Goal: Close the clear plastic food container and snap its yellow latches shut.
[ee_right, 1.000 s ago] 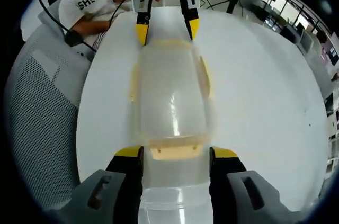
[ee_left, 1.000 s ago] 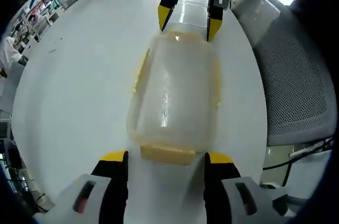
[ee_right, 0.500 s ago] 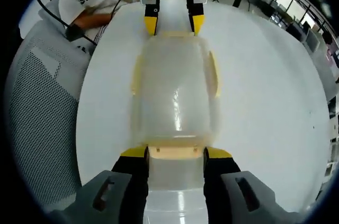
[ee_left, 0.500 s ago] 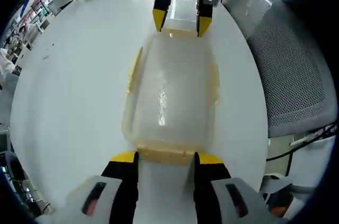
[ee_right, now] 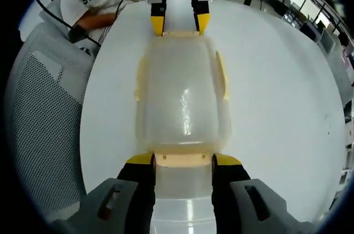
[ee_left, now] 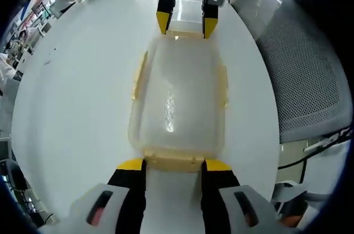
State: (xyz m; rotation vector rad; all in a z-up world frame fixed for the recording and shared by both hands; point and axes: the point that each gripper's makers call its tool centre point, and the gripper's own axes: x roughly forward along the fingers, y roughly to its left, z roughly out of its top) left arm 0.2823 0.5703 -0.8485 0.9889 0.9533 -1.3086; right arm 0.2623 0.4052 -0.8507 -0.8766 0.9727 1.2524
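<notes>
**Two grippers flank a lidded container**

A clear plastic food container [ee_left: 178, 98] lies on a white table [ee_left: 77, 90], its yellow end latches [ee_right: 183, 159] set between the spread, unclenched jaws of the left hand-held gripper [ee_left: 173, 164] and right hand-held gripper [ee_right: 183, 159].

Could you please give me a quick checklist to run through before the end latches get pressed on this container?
1. Lid seated on the clear container: ok, it looks flat on top in both views.
2. Left gripper lined up with the near end latch: ok, its fingers straddle the latch.
3. Right gripper lined up with the opposite end latch: ok, it straddles that latch too.
4. End latches snapped: cannot tell.
5. Long-side latches: not ok, they seem to flare outwards.
6. Container flat on the white table: ok.
</notes>
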